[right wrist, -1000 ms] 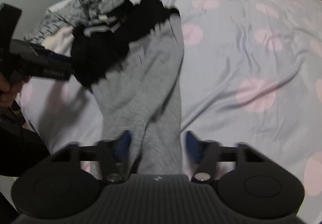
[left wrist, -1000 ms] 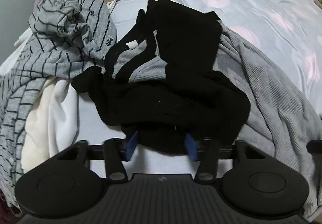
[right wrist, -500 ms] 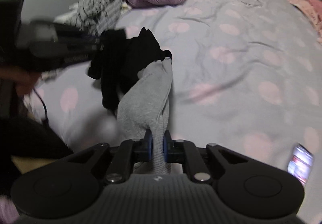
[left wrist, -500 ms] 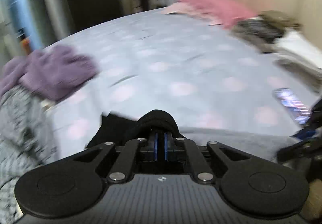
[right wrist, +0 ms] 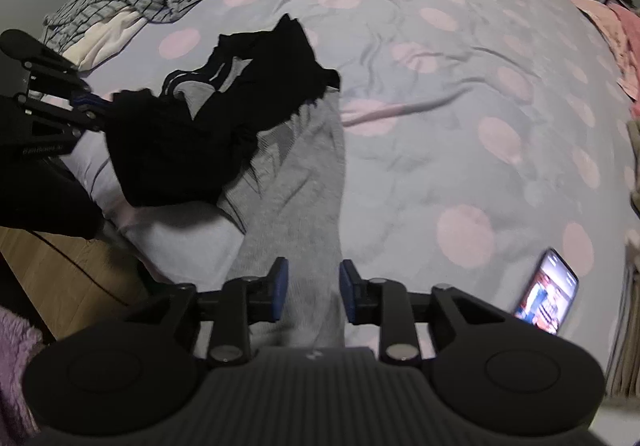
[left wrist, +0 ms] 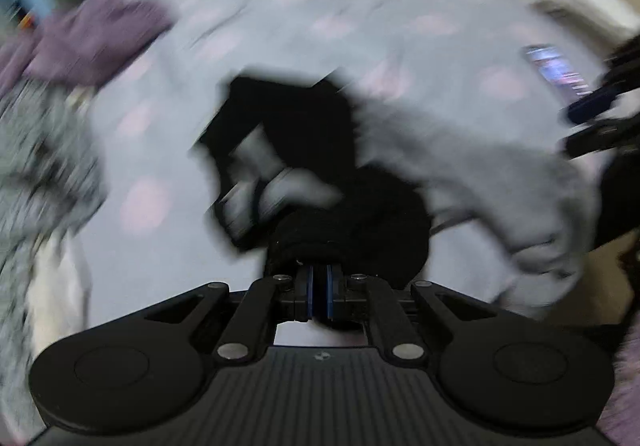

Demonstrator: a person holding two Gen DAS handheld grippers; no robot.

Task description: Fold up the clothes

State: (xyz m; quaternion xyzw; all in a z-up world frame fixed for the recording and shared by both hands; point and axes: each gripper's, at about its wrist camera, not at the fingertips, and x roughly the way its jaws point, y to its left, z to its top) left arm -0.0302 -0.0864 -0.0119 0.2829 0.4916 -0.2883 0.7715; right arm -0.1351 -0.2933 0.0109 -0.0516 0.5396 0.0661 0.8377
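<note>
Stretching across the spotted lilac bedsheet (right wrist: 460, 93), the black-and-grey knit garment (right wrist: 296, 165) runs lengthwise between both tools: left gripper (left wrist: 318, 292) pinches its black end, while right gripper (right wrist: 312, 288) stands wide, grey end lying loose between.

Black-and-grey garment (right wrist: 224, 125); lilac bedsheet (right wrist: 460, 93), pink dots

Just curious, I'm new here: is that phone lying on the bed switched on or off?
On. The phone lies face up on the bedspread, its screen lit with a colourful image.
</note>
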